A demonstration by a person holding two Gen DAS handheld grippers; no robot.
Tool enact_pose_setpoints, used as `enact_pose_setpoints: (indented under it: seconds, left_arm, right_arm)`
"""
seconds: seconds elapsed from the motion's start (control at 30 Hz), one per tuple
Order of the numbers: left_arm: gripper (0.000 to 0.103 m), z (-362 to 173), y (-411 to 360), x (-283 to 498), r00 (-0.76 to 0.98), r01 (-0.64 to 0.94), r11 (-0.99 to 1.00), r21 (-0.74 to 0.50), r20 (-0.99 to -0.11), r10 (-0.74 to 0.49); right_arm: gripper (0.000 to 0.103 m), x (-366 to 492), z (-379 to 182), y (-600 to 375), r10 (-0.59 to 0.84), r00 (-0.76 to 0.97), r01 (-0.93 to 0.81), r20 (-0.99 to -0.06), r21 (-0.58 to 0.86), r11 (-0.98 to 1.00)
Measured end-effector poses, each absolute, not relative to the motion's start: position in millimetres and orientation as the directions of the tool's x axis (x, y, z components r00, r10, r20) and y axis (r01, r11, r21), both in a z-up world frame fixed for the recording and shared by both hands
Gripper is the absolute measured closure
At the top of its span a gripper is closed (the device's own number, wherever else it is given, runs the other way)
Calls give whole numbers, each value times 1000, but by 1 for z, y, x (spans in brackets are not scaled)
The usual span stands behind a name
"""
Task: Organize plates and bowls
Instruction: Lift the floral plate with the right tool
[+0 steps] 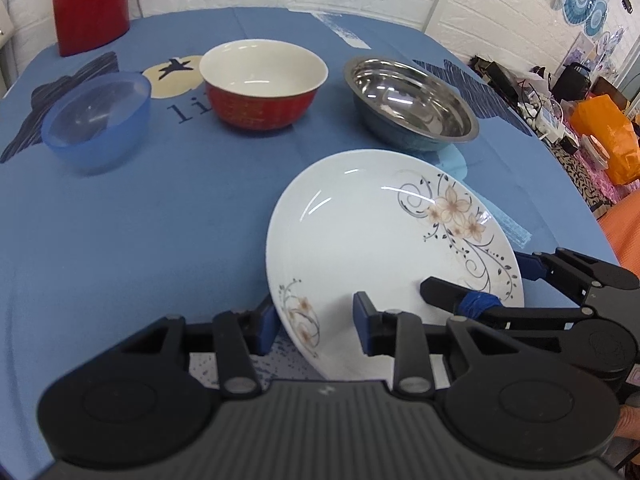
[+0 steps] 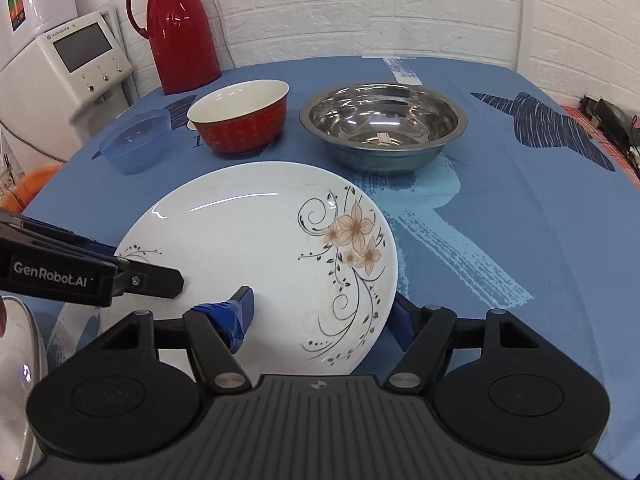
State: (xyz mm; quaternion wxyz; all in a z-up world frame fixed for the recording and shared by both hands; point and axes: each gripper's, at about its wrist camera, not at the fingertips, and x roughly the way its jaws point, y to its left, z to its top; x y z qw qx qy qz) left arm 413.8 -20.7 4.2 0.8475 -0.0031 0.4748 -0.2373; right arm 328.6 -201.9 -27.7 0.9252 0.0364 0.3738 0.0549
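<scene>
A white plate (image 1: 360,240) (image 2: 248,240) with brown flower prints lies near the table's front edge. My left gripper (image 1: 314,328) straddles its near-left rim, one blue pad outside the rim and one over the plate, with a gap still showing. My right gripper (image 2: 320,316) stands wide open across the near-right rim, one finger over the plate and one beyond its edge. Behind the plate stand a blue plastic bowl (image 1: 96,120) (image 2: 136,144), a red bowl with a white inside (image 1: 262,84) (image 2: 240,116) and a steel bowl (image 1: 412,100) (image 2: 382,124), all empty.
A red thermos jug (image 1: 90,4) (image 2: 178,28) stands at the table's far left corner on the blue tablecloth (image 1: 140,240). A white appliance with a screen (image 2: 80,64) sits left of the table. Bags and clutter (image 1: 580,128) lie past the right edge.
</scene>
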Motion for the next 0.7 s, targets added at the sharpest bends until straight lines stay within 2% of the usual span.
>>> enact_pose_setpoints:
  seconds: [0.17, 0.3, 0.4, 0.7]
  left_arm:
    - [65, 4, -20, 415, 431, 393, 885, -251, -800, -418]
    - [70, 3, -21, 412, 451, 396, 887, -236, -791, -412]
    - [70, 3, -17, 412, 451, 386, 884, -262, -783, -429]
    - [70, 14, -24, 402, 469, 411, 883, -227, -778, -418]
  right_arm:
    - [42, 334, -28, -201, 137, 720, -90, -680, 105, 990]
    - [50, 327, -30, -206, 149, 741, -106, -655, 104, 989]
    - [50, 321, -30, -204, 143, 746, -100, -651, 103, 990]
    - [47, 308, -23, -204, 135, 759, -68, -637, 128, 989]
